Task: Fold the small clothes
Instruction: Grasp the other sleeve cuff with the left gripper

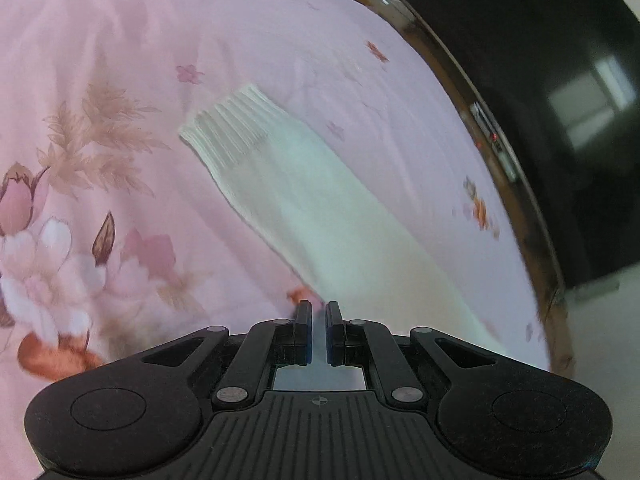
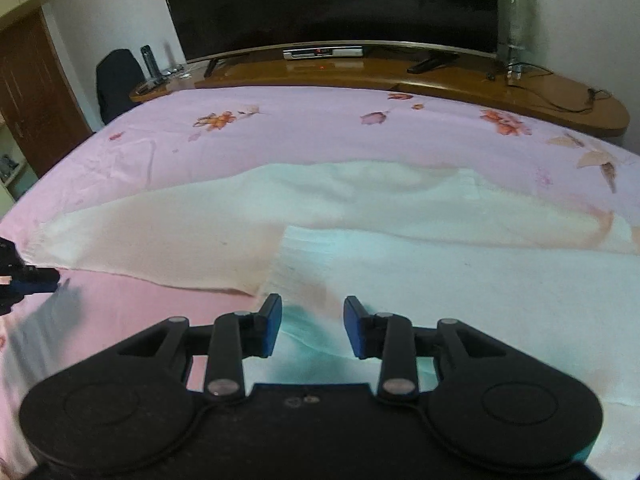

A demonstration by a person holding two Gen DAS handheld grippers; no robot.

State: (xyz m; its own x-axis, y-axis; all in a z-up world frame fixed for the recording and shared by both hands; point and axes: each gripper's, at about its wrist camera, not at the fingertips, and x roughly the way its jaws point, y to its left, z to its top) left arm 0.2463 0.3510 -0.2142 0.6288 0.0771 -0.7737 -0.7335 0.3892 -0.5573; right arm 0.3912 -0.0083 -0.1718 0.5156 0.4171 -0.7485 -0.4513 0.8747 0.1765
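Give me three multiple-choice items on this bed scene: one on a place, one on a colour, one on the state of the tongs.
1. Where does the sweater lie?
A. on the bedsheet
B. on the TV stand
C. on the floor

2. What colour is the sweater?
A. black
B. white
C. red

3. How do the right tongs stand?
A. clamped on a sleeve
B. fully shut
C. open over the sweater

Answers:
1 A: the sweater is spread on the pink floral sheet.
2 B: the knit looks white in both views.
3 C: a clear gap shows between the pads.

Ribbed knit sweater (image 2: 400, 216), glossy wooden cabinet (image 2: 440, 76)
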